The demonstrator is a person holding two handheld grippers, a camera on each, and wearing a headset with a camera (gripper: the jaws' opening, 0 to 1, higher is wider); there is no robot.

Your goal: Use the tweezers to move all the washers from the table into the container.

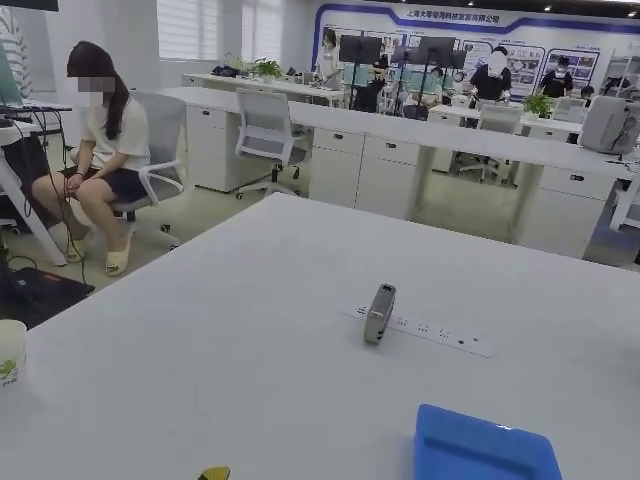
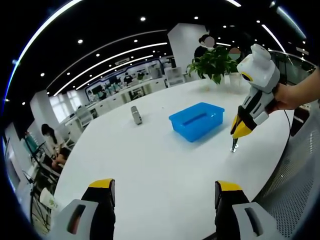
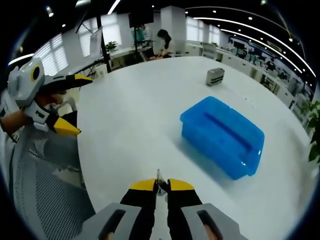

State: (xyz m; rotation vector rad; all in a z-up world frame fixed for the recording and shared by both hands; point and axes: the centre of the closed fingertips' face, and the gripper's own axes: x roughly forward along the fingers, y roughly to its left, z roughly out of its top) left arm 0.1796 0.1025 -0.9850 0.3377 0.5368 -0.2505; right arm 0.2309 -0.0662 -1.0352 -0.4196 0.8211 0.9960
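Tweezers are pinched between the pressed-together jaws of the right tool. A short length of thin metal projects ahead of the yellow jaw ends. In the left gripper view the right tool points downward near the blue container. The tweezers' tip is at or just above the counter; contact cannot be confirmed. The left tool is spread wide, holds nothing, and is well apart from the container.

Washers: too small to make out on the counter, so their location cannot be stated.

Handling, by judgement:
- The tweezers are probably light, stiff along their length, springy across it, and smooth-sided. Clamping pressure closes the tips, so the hold is best kept behind the tips, with the blades flat to the jaw faces to resist rotation.
- The washers are probably light, hard, flat and slippery. On a smooth counter they will tend to slide rather than lift. Take each by its rim, or with one tip through the hole.
- The container is open-topped, so release just above it.
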